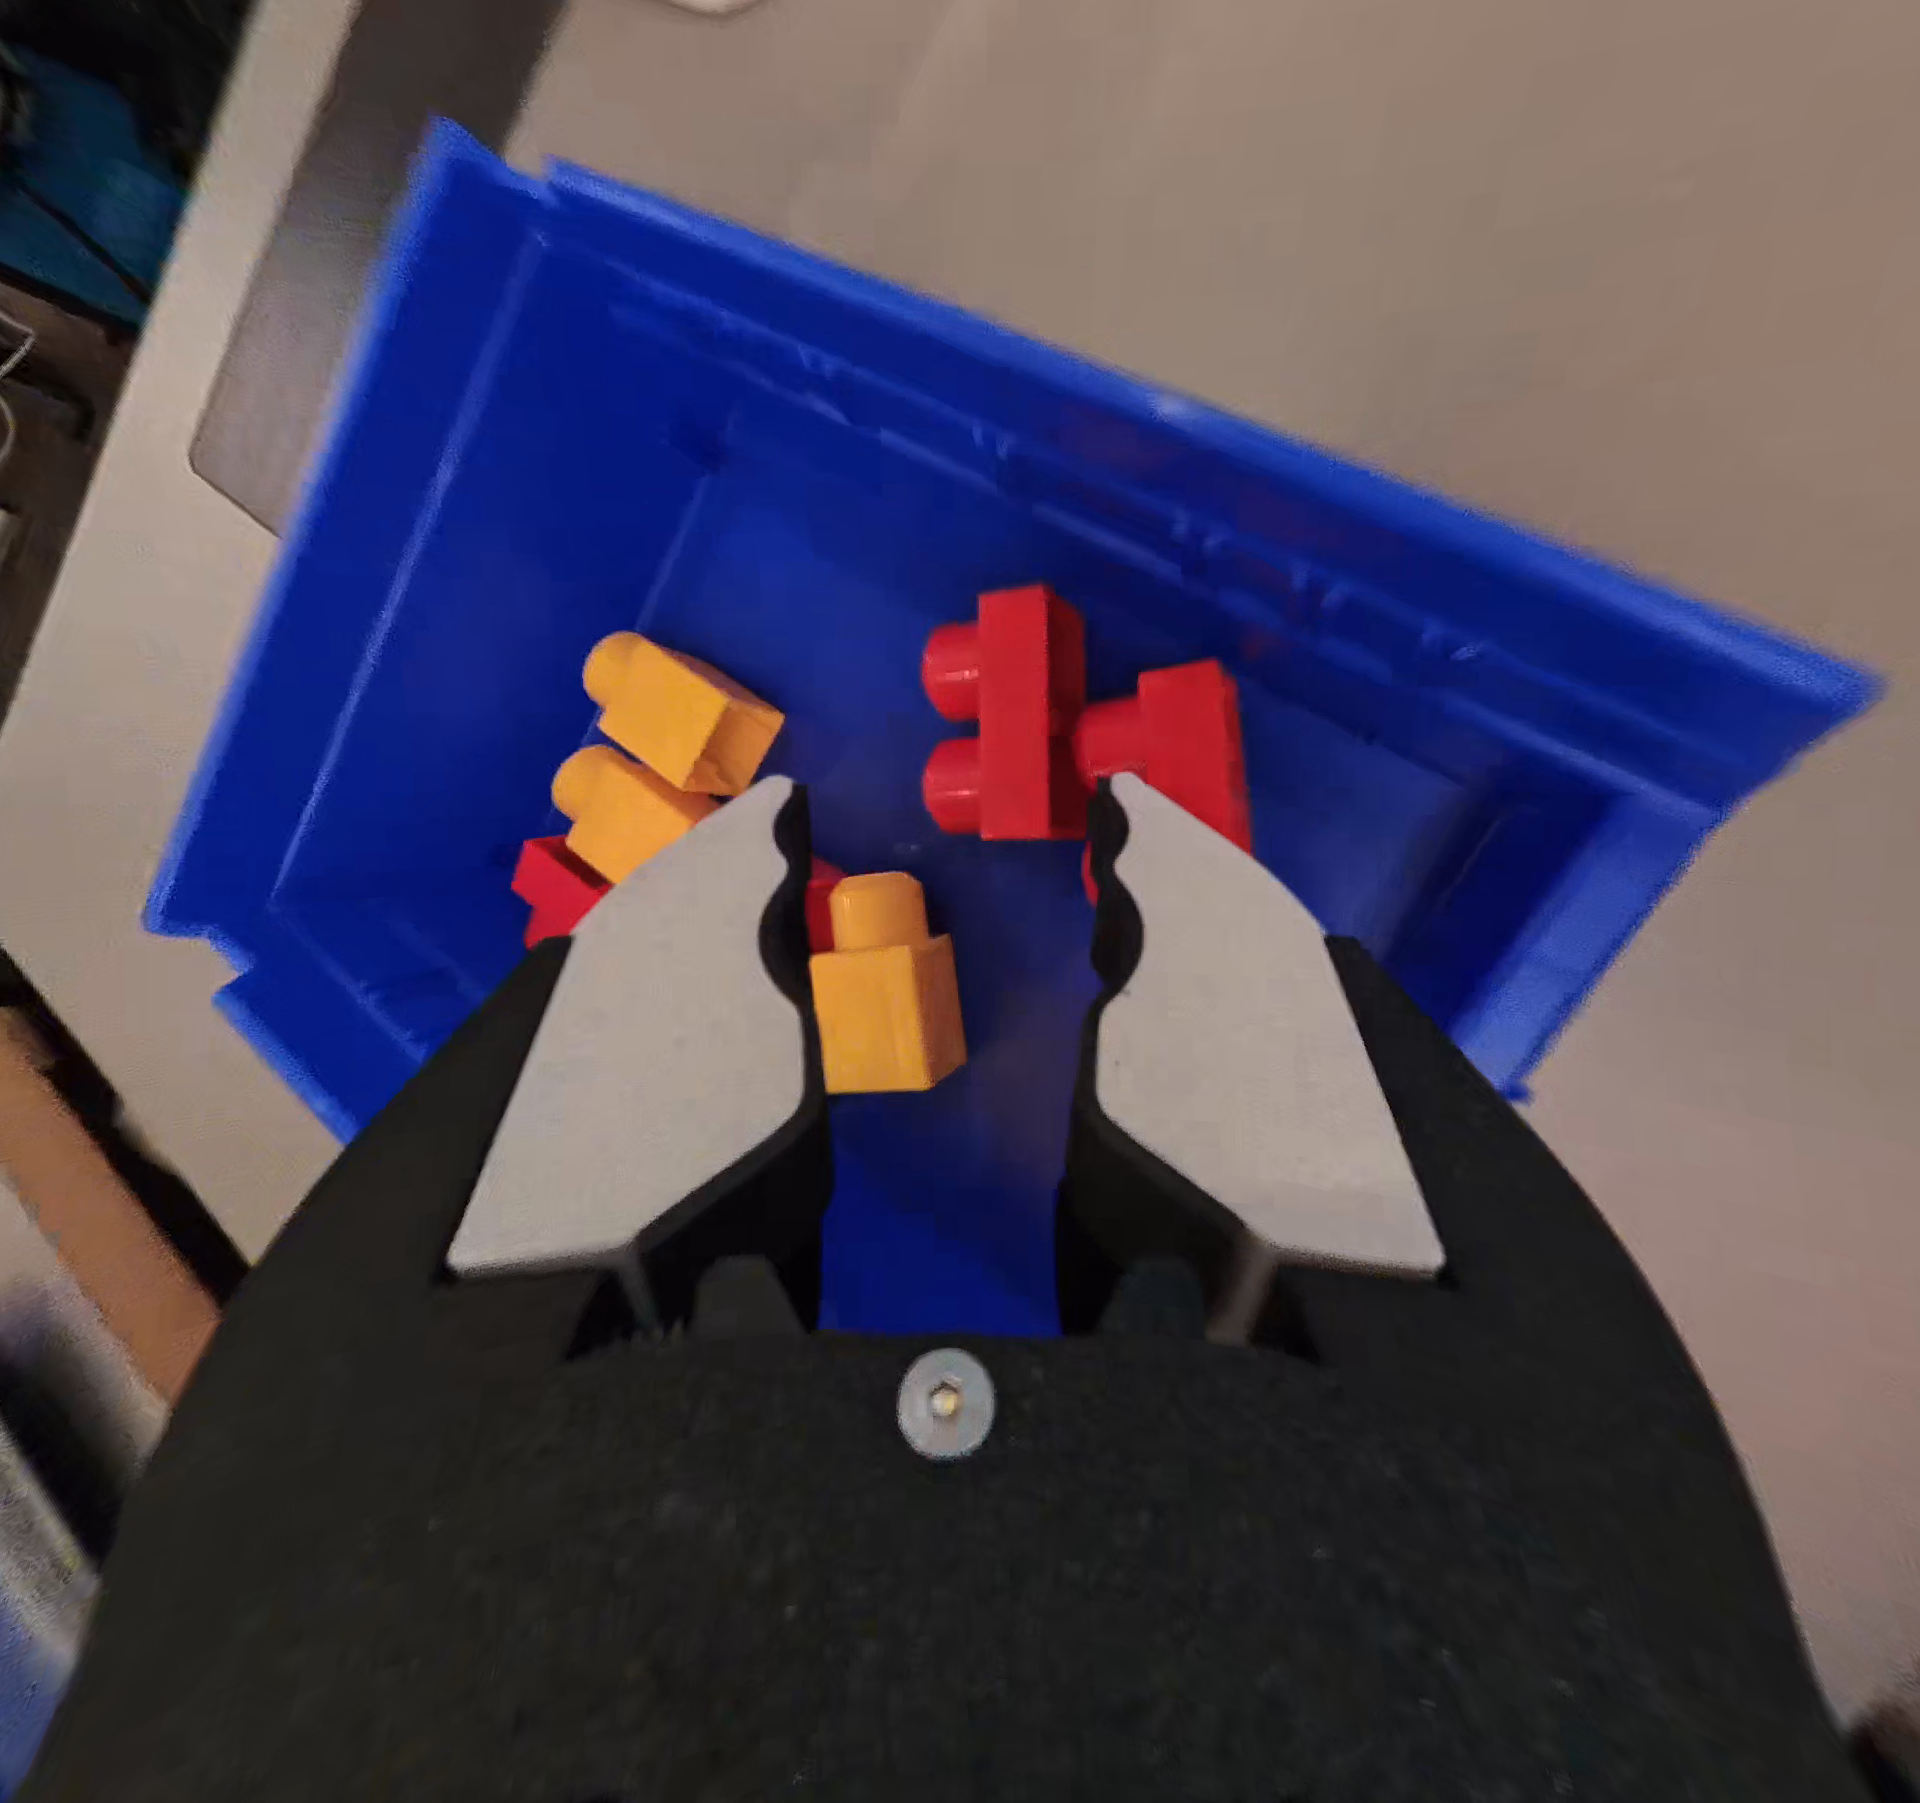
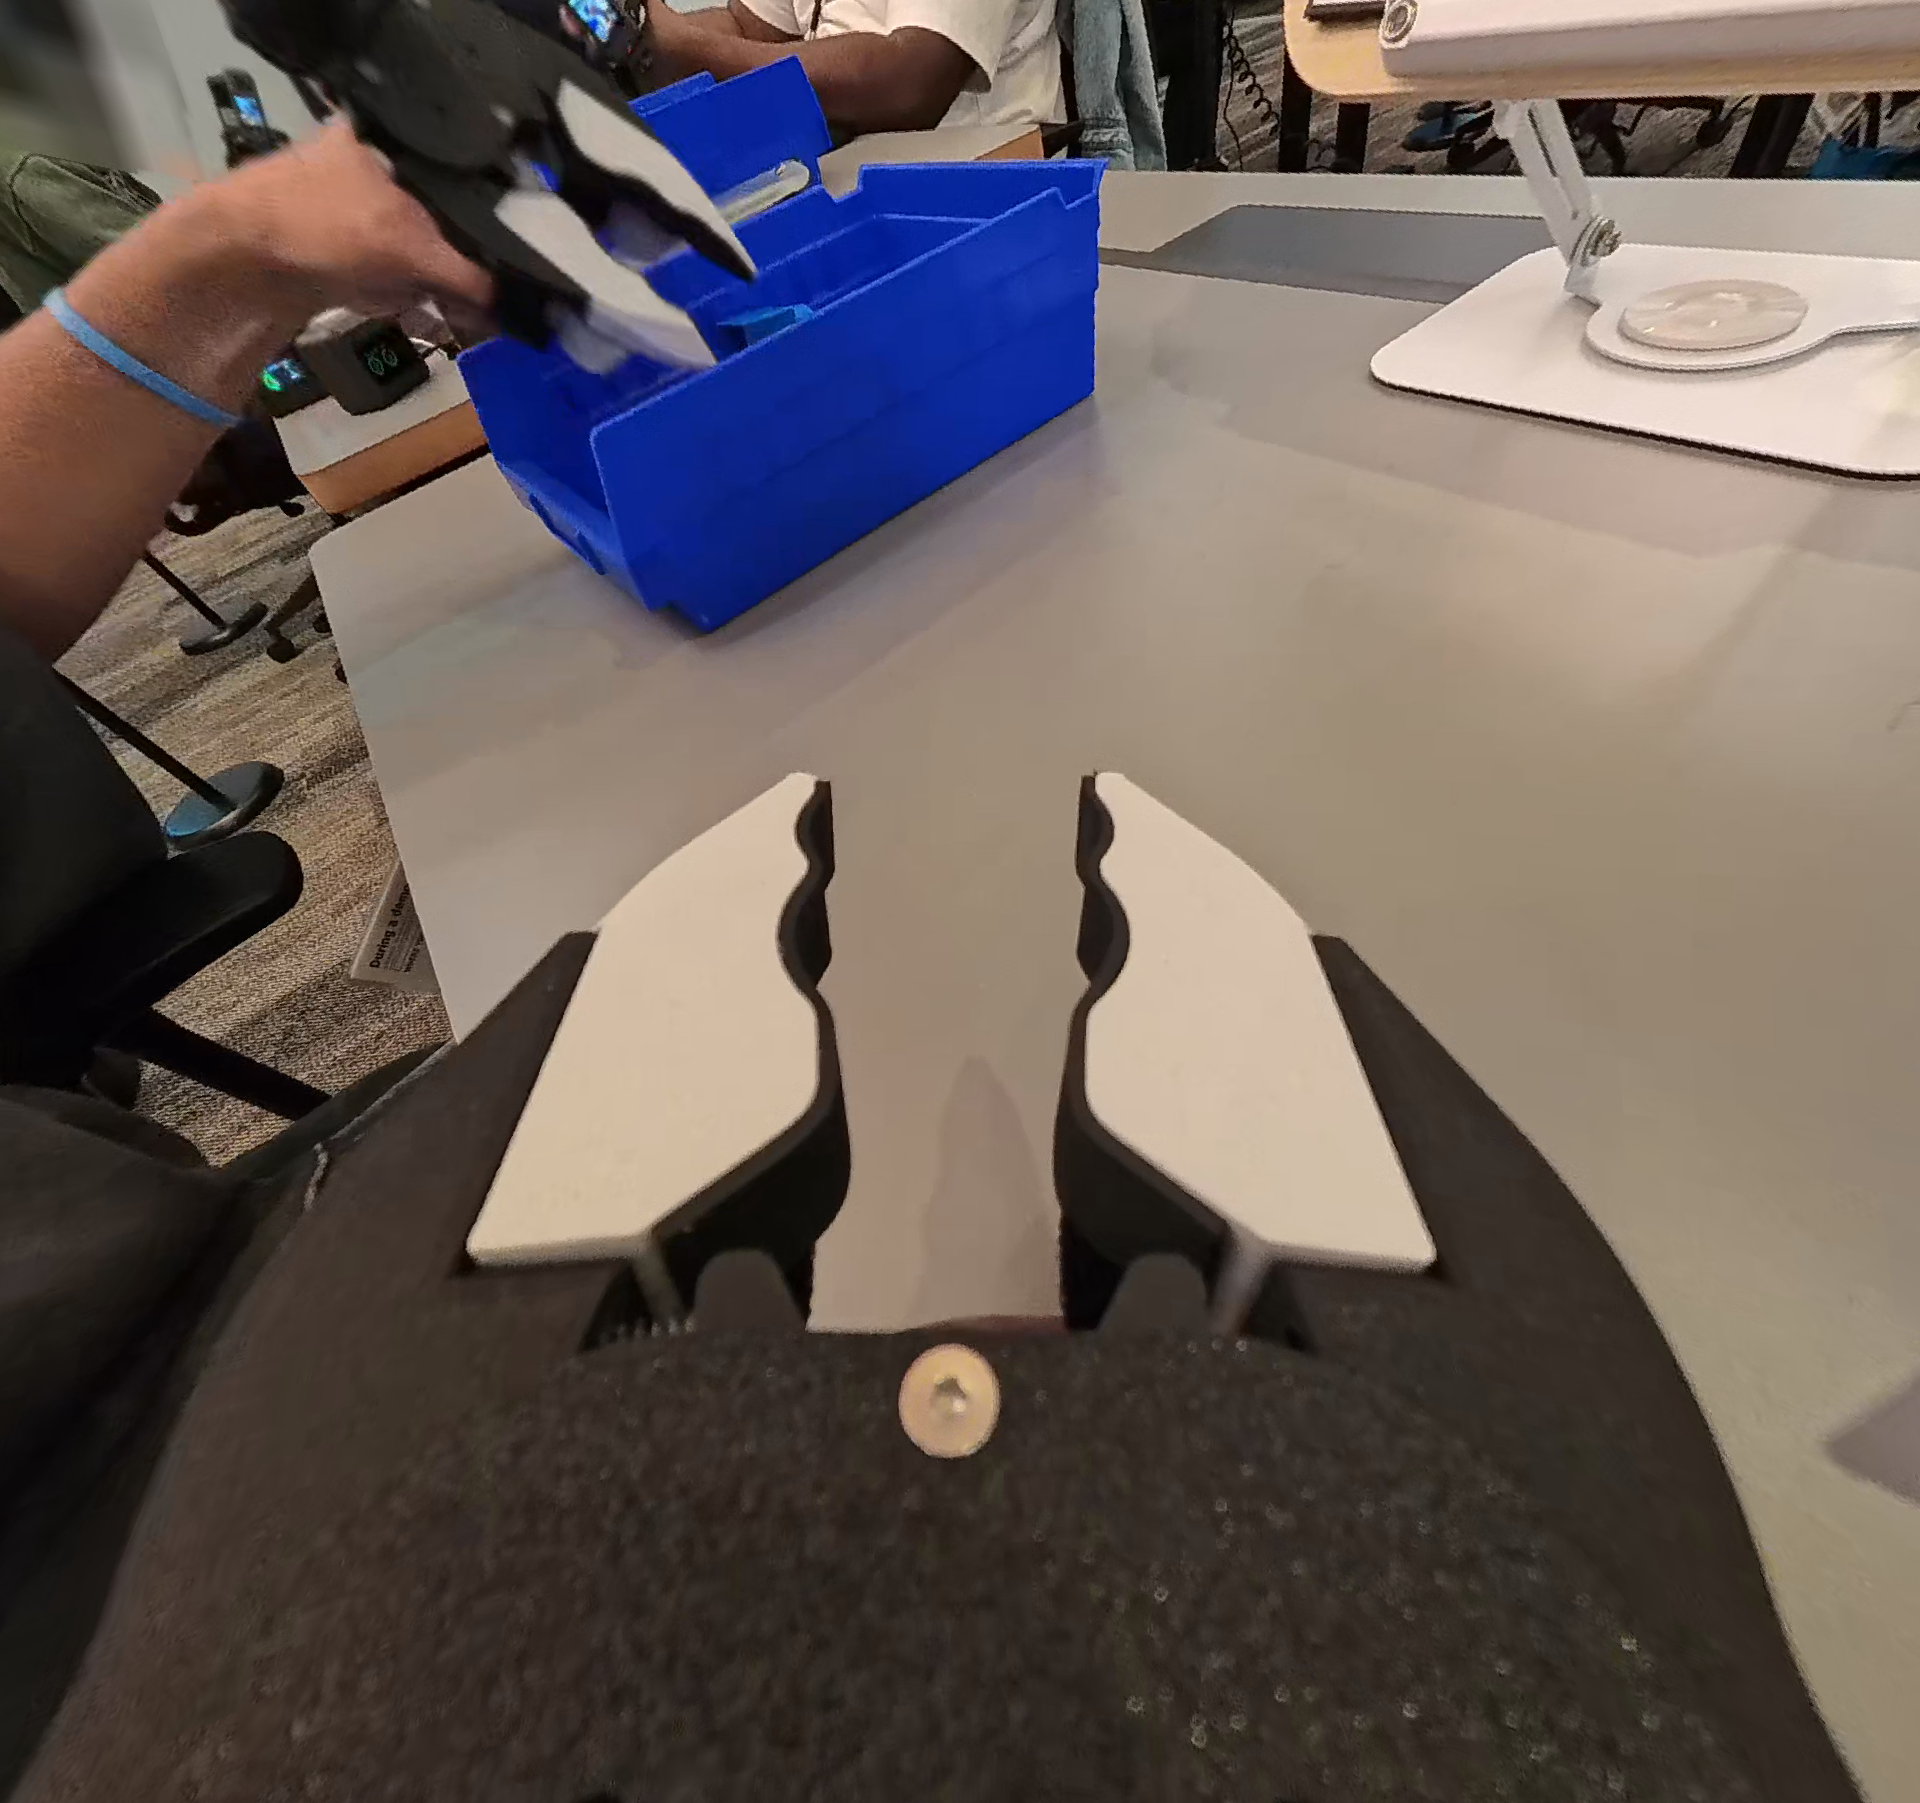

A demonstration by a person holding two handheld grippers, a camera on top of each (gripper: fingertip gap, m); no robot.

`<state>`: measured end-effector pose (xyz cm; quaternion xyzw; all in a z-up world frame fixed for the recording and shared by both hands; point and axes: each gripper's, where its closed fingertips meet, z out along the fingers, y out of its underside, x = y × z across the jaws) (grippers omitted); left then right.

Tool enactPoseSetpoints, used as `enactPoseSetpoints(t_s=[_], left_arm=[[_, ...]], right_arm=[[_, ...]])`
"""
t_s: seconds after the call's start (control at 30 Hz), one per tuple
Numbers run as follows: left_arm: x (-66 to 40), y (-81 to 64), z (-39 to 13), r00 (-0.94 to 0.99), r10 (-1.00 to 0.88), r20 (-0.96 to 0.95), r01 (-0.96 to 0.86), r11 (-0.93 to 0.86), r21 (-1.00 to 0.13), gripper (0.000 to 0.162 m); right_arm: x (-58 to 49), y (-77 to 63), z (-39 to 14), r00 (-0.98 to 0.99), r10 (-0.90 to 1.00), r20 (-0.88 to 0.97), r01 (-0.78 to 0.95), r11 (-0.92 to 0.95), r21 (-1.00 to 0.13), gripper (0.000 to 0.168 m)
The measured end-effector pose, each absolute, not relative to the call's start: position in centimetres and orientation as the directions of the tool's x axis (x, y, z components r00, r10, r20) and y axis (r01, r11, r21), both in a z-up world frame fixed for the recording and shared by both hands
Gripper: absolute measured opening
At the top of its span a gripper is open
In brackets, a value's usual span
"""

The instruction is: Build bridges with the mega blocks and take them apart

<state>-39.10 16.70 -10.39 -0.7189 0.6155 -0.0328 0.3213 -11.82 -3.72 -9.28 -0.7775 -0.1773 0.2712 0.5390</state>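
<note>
Mega blocks, orange [image 1: 888,1010] and red [image 1: 1023,714], lie loose in the blue bin [image 1: 499,548] on the grey table [image 2: 1299,673]. The left gripper [image 1: 945,797] hangs over the bin, fingers apart, holding nothing. The right gripper [image 2: 951,787] hovers over bare table, also spread and empty.
</note>
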Motion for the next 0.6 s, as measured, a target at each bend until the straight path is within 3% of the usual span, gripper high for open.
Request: enactPoseSetpoints(t_s=[0.1,0.23,0.4,0.47,0.6], left_arm=[[-39.4,14.8,-7.2,0.296,-0.931,-0.216,-0.780,-0.105,-0.616,0.060],[-40.3,12.7,-7.2,0.280,-0.938,-0.204,-0.788,-0.103,-0.608,0.062],[-40.4,12.0,-9.2,0.260,-0.943,-0.208,-0.830,-0.108,-0.547,0.062],[-39.9,11.9,-10.2,0.293,-0.944,-0.149,-0.826,-0.172,-0.536,0.054],[-40.4,12.5,-14.5,0.329,-0.934,-0.141,-0.894,-0.261,-0.364,0.069]], right_arm=[[-11.6,-3.7,-9.2,0.791,0.565,-0.233,-0.022,-0.355,-0.935,0.045],[-11.5,-3.6,-9.4,0.795,0.560,-0.234,-0.021,-0.359,-0.933,0.045],[-11.6,-3.5,-9.5,0.791,0.561,-0.244,-0.026,-0.368,-0.929,0.045],[-11.8,-3.5,-9.5,0.791,0.563,-0.240,-0.021,-0.367,-0.930,0.045],[-11.9,-3.5,-9.7,0.788,0.568,-0.236,-0.011,-0.370,-0.929,0.045]])
